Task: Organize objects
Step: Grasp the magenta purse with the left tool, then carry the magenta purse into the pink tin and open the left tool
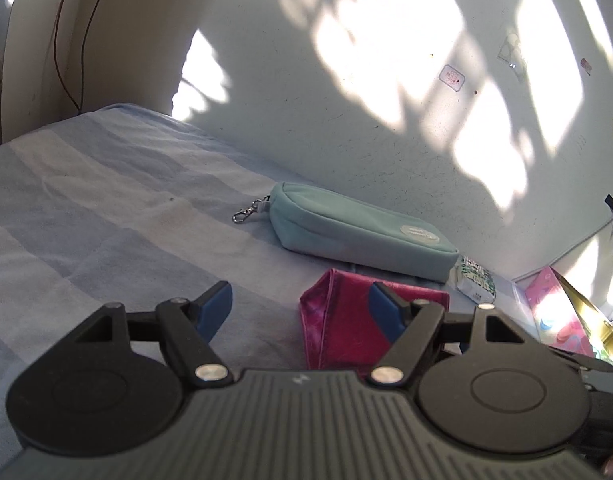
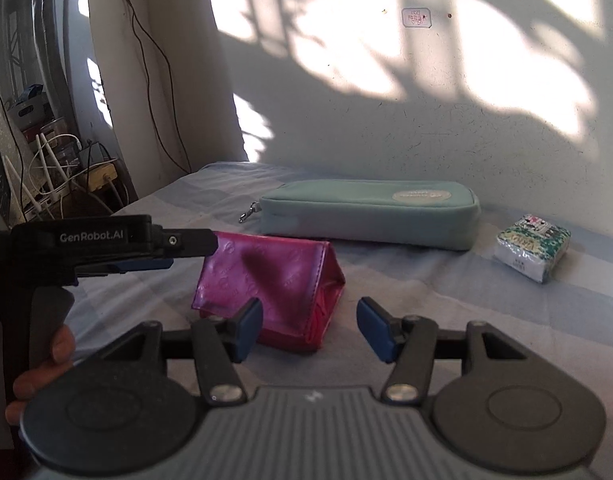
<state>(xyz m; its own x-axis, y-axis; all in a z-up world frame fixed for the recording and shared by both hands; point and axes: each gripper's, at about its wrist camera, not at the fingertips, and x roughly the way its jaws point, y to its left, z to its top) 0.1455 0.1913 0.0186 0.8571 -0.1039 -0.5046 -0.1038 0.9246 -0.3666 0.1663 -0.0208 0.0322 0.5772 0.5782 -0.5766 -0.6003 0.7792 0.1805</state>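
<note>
A pink folded wallet (image 1: 342,320) stands tent-like on the blue striped bed sheet (image 1: 106,208); it also shows in the right wrist view (image 2: 274,280). Behind it lies a teal zip pouch (image 1: 358,232) with a metal clip, also in the right wrist view (image 2: 370,212). A small green-and-white packet (image 2: 532,248) lies to the right; it shows in the left wrist view (image 1: 476,280). My left gripper (image 1: 302,304) is open, its right finger in front of the wallet. My right gripper (image 2: 310,326) is open just before the wallet. The left gripper also shows from the side (image 2: 146,258).
A white wall (image 2: 386,100) with sun patches backs the bed. A pink box and a gold item (image 1: 562,312) sit at the right. Cables and a router (image 2: 54,184) crowd the left beyond the bed's edge.
</note>
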